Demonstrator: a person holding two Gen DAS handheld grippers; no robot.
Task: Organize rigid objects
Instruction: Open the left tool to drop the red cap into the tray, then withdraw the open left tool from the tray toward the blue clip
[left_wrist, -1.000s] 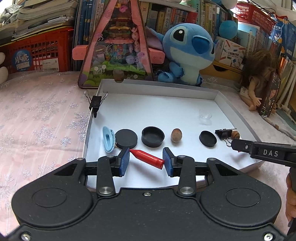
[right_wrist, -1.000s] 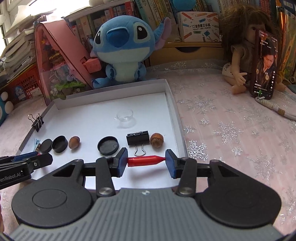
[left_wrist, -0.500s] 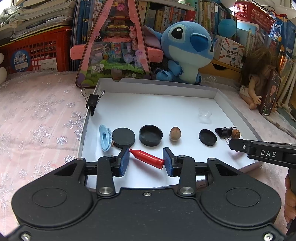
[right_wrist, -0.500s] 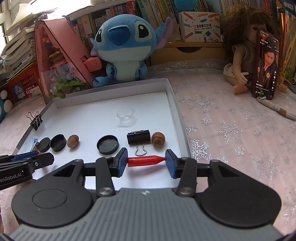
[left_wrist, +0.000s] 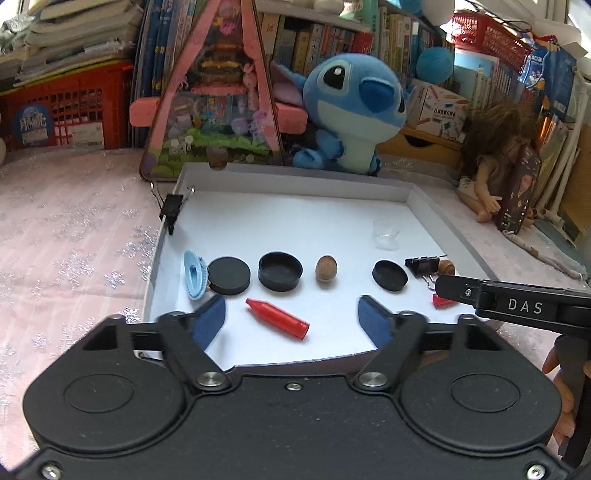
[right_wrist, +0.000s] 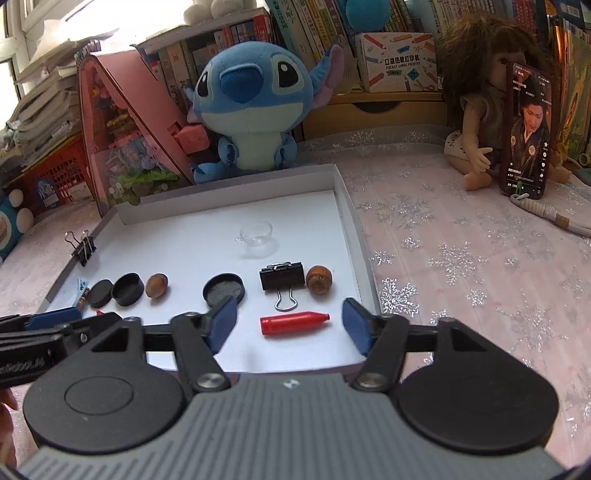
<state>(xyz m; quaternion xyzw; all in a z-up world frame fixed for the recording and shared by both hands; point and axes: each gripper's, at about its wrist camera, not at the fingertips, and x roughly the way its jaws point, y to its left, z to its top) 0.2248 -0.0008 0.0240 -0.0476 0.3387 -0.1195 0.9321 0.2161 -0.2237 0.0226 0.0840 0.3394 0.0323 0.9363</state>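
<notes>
A white tray (left_wrist: 295, 177) holds a row of small items. In the left wrist view a red pointed cap (left_wrist: 277, 323) lies on the tray floor between the pads of my left gripper (left_wrist: 291, 317). Its jaws are opening and neither pad touches the cap. In the right wrist view a second red cap (right_wrist: 293, 322) lies flat between the pads of my right gripper (right_wrist: 290, 326), whose jaws are also opening and stand clear of it. The right gripper's finger (left_wrist: 517, 306) hides most of that second cap in the left view.
Behind the caps stand a blue clip (left_wrist: 194, 275), black lids (left_wrist: 229, 275), a nut (left_wrist: 326, 268), a binder clip (right_wrist: 282, 277), an acorn (right_wrist: 318, 278) and a clear cup (right_wrist: 256, 233). A blue plush (left_wrist: 351, 110), a pink toy house (left_wrist: 218, 92) and a doll (right_wrist: 476, 122) ring the tray.
Both grippers' jaws have spread wide and let go of their red caps, which now rest on the tray floor. Neither hand has shifted.
</notes>
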